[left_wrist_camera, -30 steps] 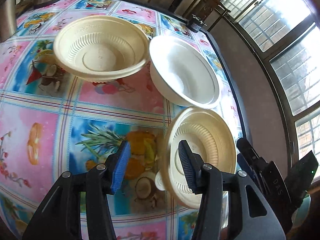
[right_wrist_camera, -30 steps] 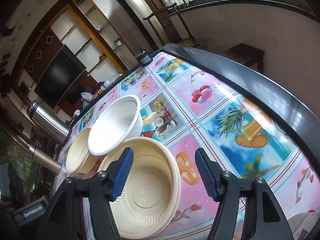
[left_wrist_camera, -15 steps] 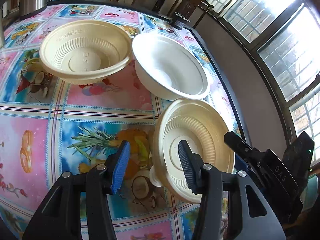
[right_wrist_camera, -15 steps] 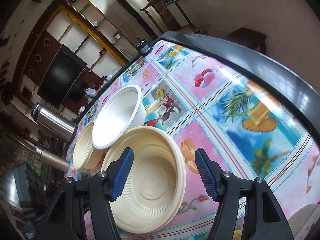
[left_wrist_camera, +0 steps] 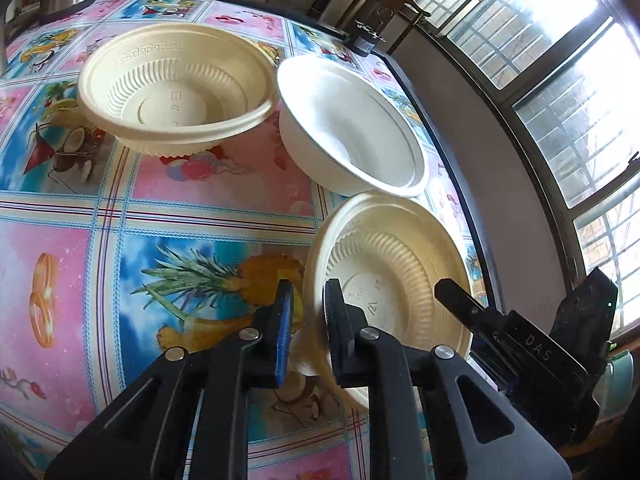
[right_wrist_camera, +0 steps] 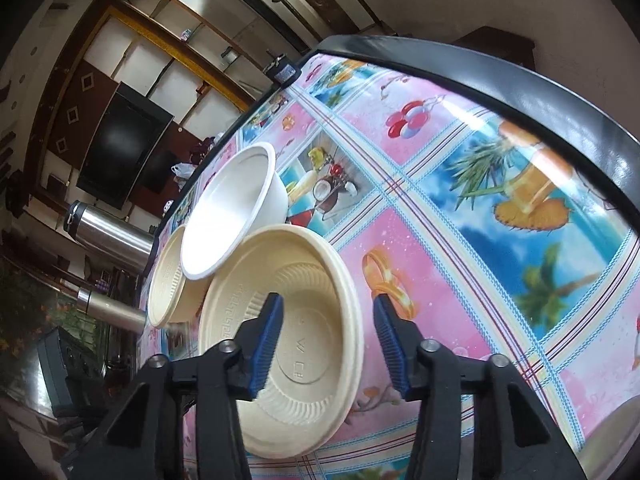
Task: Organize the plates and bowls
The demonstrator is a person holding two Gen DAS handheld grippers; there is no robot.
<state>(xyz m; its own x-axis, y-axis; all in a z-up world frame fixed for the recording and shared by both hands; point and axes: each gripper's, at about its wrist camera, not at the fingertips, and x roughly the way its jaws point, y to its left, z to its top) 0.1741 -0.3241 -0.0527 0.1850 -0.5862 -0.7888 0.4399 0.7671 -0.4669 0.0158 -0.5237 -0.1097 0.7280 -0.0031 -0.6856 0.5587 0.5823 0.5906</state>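
Three bowls stand on the fruit-print tablecloth (left_wrist_camera: 200,200). The near cream bowl (left_wrist_camera: 400,264) (right_wrist_camera: 304,280) is tipped up on its side. My left gripper (left_wrist_camera: 310,320) has its jaws closing, and they pinch this bowl's near-left rim. My right gripper (right_wrist_camera: 328,340) straddles the opposite rim with one finger inside and one outside. Its jaws are closing, but a gap remains at the pads. The white bowl (left_wrist_camera: 352,128) (right_wrist_camera: 228,216) sits just behind, its rim over the near bowl's edge. A second cream bowl (left_wrist_camera: 172,88) (right_wrist_camera: 166,280) stands beyond it.
The table's black edge (right_wrist_camera: 520,88) runs close along the window side. A small dark object (left_wrist_camera: 364,40) sits at the far corner. A steel thermos (right_wrist_camera: 108,232) stands past the table's other end. Bare cloth (right_wrist_camera: 480,220) lies beside the bowls.
My left jaws have come together onto the near cream bowl's rim, and the bowl has tipped up. My right jaws have narrowed around the other rim. Both hands stayed in place.
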